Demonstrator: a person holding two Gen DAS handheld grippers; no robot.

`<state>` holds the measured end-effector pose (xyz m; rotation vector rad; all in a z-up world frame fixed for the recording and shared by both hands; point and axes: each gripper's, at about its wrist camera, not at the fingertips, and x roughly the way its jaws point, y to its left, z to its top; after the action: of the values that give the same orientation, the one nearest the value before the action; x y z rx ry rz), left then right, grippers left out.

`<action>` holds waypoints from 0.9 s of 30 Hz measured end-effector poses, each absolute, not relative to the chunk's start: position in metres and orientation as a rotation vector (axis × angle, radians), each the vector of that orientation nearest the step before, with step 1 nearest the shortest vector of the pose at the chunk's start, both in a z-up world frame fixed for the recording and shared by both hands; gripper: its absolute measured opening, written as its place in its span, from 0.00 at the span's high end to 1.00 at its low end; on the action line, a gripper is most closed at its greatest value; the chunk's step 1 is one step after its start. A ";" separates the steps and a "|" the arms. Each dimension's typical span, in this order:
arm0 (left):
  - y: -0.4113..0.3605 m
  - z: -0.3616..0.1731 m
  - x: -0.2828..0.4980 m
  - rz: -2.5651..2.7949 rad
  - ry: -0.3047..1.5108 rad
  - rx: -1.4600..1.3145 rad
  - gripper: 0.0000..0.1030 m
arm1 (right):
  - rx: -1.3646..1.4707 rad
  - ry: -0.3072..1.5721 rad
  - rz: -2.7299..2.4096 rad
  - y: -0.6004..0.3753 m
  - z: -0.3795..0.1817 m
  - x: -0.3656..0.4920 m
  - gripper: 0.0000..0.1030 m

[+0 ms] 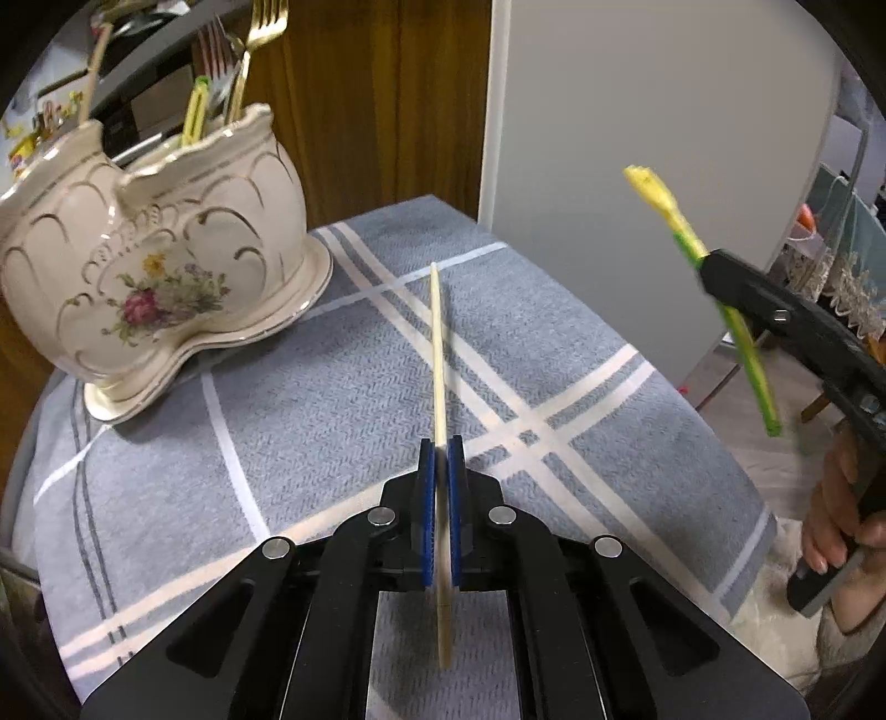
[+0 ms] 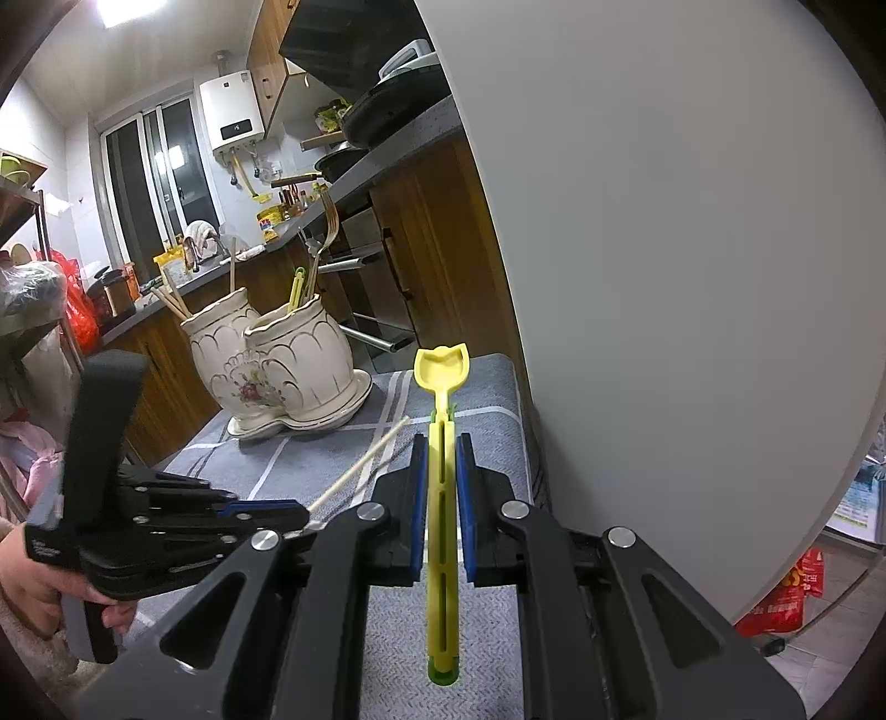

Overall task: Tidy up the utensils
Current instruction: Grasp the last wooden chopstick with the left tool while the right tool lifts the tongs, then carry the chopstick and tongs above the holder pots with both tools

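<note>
Holding both loads above grey cloth (image 1: 343,360), well short of ceramic holder (image 1: 155,243). Right gripper (image 2: 441,498) pinches yellow spoon (image 2: 441,471), long overhang. Left gripper (image 1: 441,476) nips chopstick (image 1: 439,354), thin; may pivot, slip. Crowded compartment risks snagging forks (image 1: 260,33).

A home kitchen is shown. Ahead and left of the tool, a grey counter (image 2: 354,171) on wooden cabinets (image 2: 432,221) is crowded with bottles and packets. A wall-mounted water heater (image 2: 232,113) is seen beyond it, beside a sliding window (image 2: 155,183), and a range hood (image 2: 354,39) hangs overhead.
</note>
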<state>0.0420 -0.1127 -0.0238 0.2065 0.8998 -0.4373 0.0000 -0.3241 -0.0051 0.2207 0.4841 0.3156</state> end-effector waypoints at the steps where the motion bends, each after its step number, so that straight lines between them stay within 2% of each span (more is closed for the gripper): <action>1: -0.110 -0.021 0.038 -0.443 0.886 0.203 0.95 | 0.218 0.487 0.316 -0.322 -0.005 0.001 0.91; 8: -0.079 -0.002 0.015 -0.486 0.780 0.131 0.95 | 0.191 0.495 0.322 -0.307 -0.006 0.009 0.91; 17: -0.020 0.032 -0.007 -0.537 0.541 0.032 0.95 | 0.209 0.452 0.366 -0.282 0.003 0.016 0.91; 27: 0.024 0.081 0.017 -0.509 0.335 -0.039 0.95 | 0.197 0.320 0.444 -0.225 0.058 0.054 0.91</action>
<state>0.0173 0.0245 0.0811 -0.0395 0.3348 -0.5088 0.0537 -0.2248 0.0577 0.1974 0.3204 0.4438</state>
